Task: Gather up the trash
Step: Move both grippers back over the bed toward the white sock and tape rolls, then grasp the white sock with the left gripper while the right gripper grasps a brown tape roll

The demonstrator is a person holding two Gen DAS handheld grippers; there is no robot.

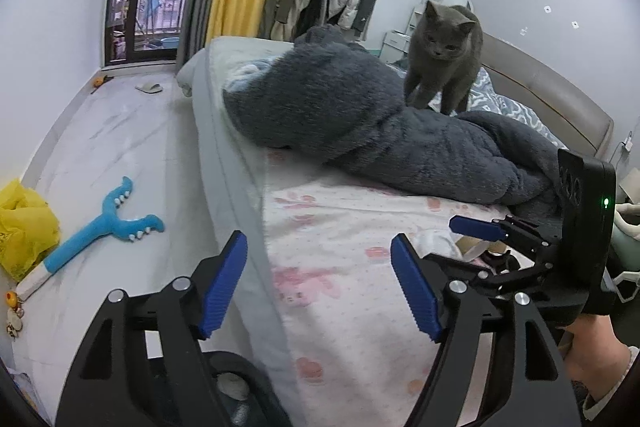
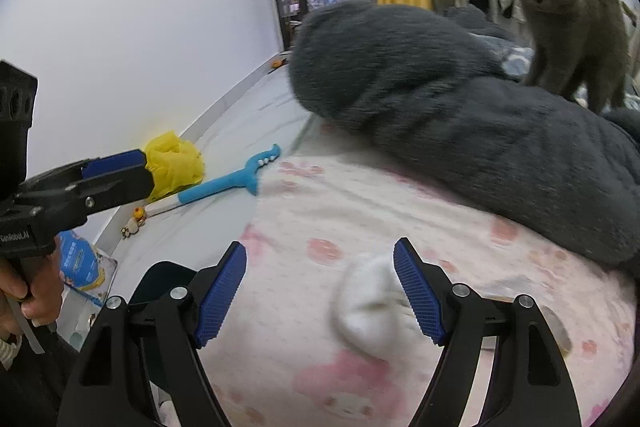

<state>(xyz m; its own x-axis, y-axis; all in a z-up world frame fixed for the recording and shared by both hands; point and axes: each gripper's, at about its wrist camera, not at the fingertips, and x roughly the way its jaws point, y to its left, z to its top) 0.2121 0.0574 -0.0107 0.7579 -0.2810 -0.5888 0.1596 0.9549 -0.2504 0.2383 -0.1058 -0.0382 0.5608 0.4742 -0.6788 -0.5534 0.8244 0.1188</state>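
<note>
1. On the bed sheet (image 2: 304, 311), only the right wrist view shows a crumpled white tissue (image 2: 370, 307) lying between the right gripper (image 2: 320, 291) blades, nearer the right-hand one; blurred, contact unclear.
2. Both grippers spread wide, gripping nothing.
3. Left wrist view: left gripper (image 1: 320, 283) over the bed edge, cat (image 1: 444, 59) on grey blanket (image 1: 360, 123).
4. Floor: yellow bag (image 1: 24, 227), blue toy (image 1: 104, 223) just beside it.
5. Right view alone: blue packet (image 2: 86, 263).

Left tool (image 1: 320, 283) open, right tool (image 2: 320, 291) open
</note>
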